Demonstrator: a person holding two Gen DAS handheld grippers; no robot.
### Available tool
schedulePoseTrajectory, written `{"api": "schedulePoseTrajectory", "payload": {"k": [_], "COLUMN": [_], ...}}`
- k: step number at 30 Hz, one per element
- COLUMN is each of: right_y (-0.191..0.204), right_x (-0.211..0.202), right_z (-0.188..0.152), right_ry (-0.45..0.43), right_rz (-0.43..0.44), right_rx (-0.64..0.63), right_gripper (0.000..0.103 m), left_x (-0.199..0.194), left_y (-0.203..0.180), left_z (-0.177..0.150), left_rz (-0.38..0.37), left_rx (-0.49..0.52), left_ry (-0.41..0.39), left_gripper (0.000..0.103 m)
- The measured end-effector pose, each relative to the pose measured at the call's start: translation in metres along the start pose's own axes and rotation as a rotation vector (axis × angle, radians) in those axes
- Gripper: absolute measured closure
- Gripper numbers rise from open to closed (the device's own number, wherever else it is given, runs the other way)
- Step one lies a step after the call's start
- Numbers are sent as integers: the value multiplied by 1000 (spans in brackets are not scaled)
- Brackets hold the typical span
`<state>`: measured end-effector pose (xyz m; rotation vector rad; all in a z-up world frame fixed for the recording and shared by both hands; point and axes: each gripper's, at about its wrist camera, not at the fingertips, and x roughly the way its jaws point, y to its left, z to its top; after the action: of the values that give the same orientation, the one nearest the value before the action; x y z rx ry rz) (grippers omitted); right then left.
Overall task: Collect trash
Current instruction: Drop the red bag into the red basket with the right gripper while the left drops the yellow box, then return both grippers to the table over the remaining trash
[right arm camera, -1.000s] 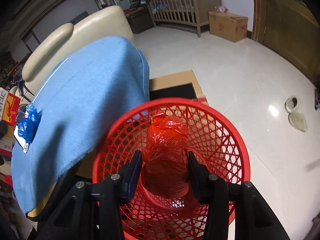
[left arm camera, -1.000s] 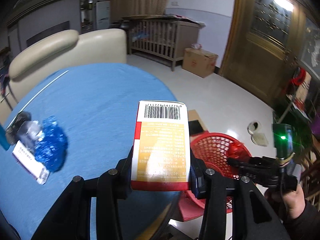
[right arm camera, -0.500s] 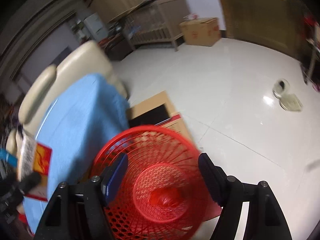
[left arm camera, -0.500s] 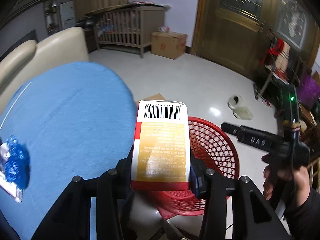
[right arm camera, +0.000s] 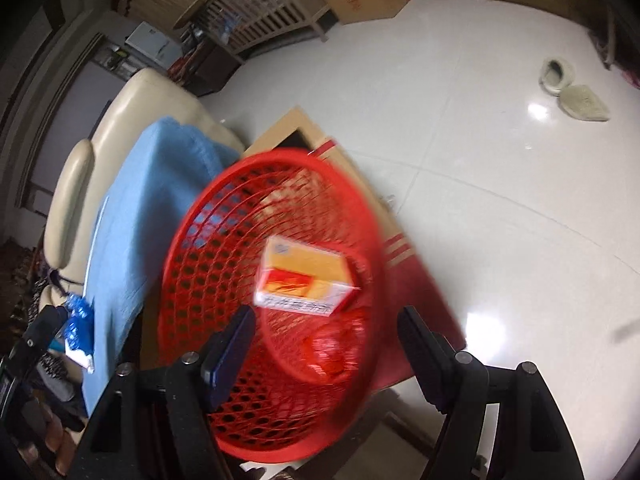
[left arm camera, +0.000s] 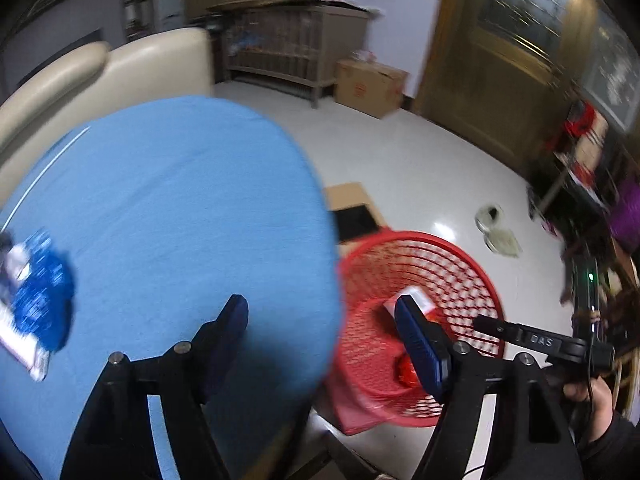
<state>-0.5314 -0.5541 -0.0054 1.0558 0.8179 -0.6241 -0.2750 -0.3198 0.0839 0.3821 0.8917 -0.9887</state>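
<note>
A red mesh basket (right arm camera: 208, 280) stands on the floor beside the blue-covered table (left arm camera: 168, 220). The yellow and red carton (right arm camera: 308, 280) lies inside it, above a crumpled red wrapper (right arm camera: 332, 352). My right gripper (right arm camera: 326, 340) is open and empty just above the basket's rim. My left gripper (left arm camera: 320, 332) is open and empty over the table's edge, with the basket (left arm camera: 452, 268) to its right. Blue crumpled trash and a white packet (left arm camera: 36, 312) lie at the table's left side.
A cream sofa (left arm camera: 100, 76) stands behind the table. Flattened cardboard (right arm camera: 404, 264) lies under the basket. A cardboard box (left arm camera: 368, 88) and a wooden crib (left arm camera: 288, 48) stand at the far wall. Slippers (right arm camera: 572, 88) lie on the white floor.
My left gripper opened and the carton dropped into the basket. My right gripper let go of the red wrapper, which lies in the basket, and rose a little.
</note>
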Motion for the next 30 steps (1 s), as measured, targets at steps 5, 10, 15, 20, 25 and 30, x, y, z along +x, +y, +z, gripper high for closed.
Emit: {"api": "schedulePoseTrajectory", "payload": {"k": [5,10,15,20,25,30], "right_y": [22,36,33,26,76,165], "right_x": [13,26,16,-17,-28,-8], "right_z": [-3,-5,0,13,18,6], "right_ry": [33,53,22,-89,-138,-103], "right_rz": [-1,-24,-115,-190,-165,-101], "right_rx": [-40,-90,-100,-65,-162,-392], "right_gripper": [24,24,24,24,24,24], "left_x": [-23,-44,-62,-66,-54,-36], "left_y": [61,124,197,264,292,293], "left_z": [-23,-49,-78,-93,-73,-55], "left_rz": [78,167,268,369,416,511], "left_rx": [-132,-288,-478,-699,-782,-775], "left_ry": [-30,-59,-83,-101,-103,-59], "left_gripper": [26,26,26,26,26,26]}}
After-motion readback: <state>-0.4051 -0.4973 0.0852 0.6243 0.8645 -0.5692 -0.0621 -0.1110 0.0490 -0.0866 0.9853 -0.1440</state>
